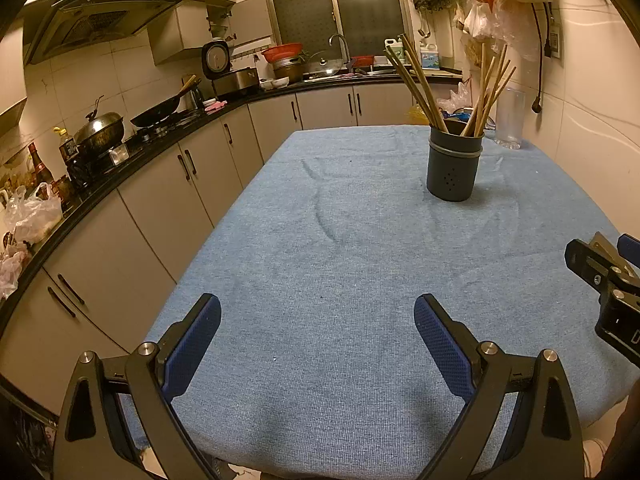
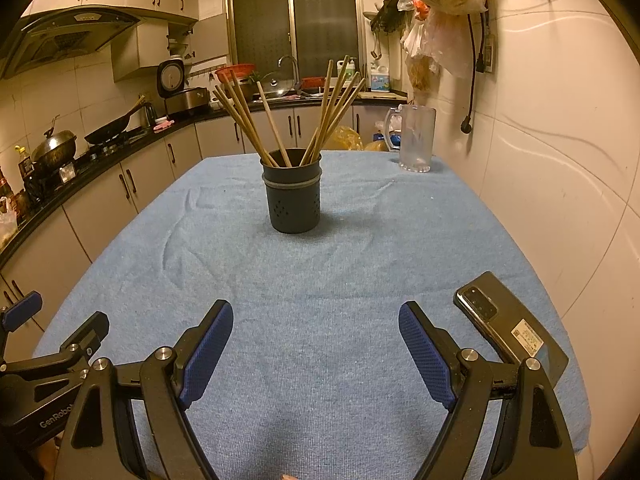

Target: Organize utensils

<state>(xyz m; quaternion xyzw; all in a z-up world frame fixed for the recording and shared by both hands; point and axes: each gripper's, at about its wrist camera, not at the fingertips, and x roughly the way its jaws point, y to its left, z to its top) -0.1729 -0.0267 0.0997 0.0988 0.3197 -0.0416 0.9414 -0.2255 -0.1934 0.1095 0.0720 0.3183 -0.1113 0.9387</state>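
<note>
A dark round utensil holder (image 1: 453,164) (image 2: 293,195) stands upright on the blue tablecloth (image 1: 340,264) (image 2: 320,272), toward the far half of the table. Several wooden chopsticks (image 1: 424,86) (image 2: 276,120) lean outward in it in two bunches. My left gripper (image 1: 318,312) hovers open over the near left part of the cloth, nothing between its blue pads. My right gripper (image 2: 316,320) is open too, low over the near edge and pointing at the holder. No loose utensil lies on the cloth in either view.
A black phone (image 2: 510,326) lies face down on the cloth by the right gripper's right finger. A clear glass mug (image 2: 416,138) (image 1: 509,118) stands at the far right corner by the tiled wall. Kitchen counter and cabinets (image 1: 132,208) run close along the table's left side.
</note>
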